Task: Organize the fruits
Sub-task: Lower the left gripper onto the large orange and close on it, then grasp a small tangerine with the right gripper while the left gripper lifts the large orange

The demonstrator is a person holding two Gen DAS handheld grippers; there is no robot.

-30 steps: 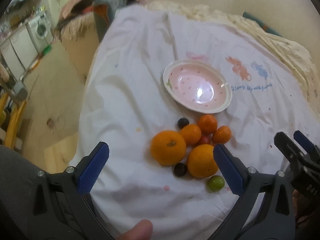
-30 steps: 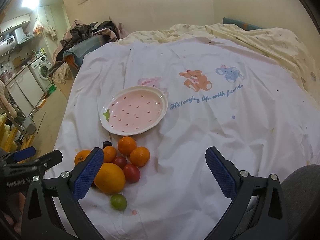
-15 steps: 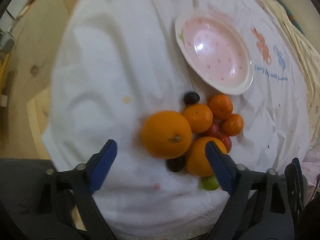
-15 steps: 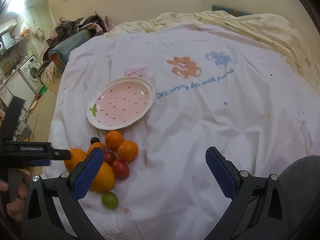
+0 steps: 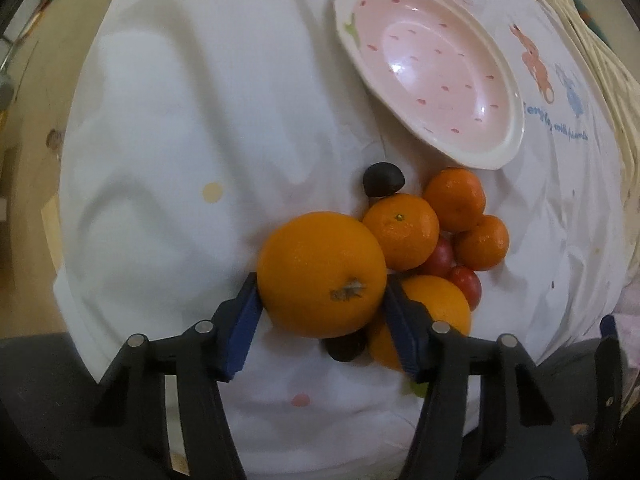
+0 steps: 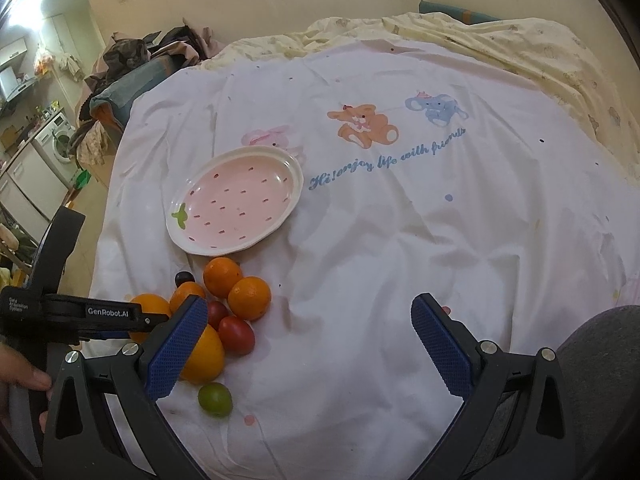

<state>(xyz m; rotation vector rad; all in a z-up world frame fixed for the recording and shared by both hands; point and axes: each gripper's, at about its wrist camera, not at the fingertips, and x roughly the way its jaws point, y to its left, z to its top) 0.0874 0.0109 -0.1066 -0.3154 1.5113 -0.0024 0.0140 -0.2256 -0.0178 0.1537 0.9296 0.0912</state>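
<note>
A pile of fruit lies on the white sheet just below a pink strawberry-pattern plate (image 5: 516, 140), which holds nothing. My left gripper (image 5: 320, 284) points almost straight down, and its jaws are closing on the large orange (image 5: 316, 264). Both blue pads (image 5: 244, 312) touch the orange's sides. Beside it sit three mandarins (image 5: 400, 236), a second orange (image 5: 436, 304), red tomatoes (image 5: 466, 286) and two dark plums (image 5: 382, 180). My right gripper (image 6: 310, 312) hangs open over bare sheet to the right of the pile. A green fruit (image 6: 215, 399) lies nearest me.
The sheet (image 6: 400, 240) carries a bear and elephant print and covers a bed; its left edge drops to the floor. A heap of clothes (image 6: 132, 64) and a washing machine (image 6: 56, 140) stand far left. A grey-clad knee (image 6: 600, 344) is at the bottom right.
My left gripper came down over the pile and tipped steeper, and its jaws narrowed from wide open to the large orange's sides. The right gripper hardly moved.
</note>
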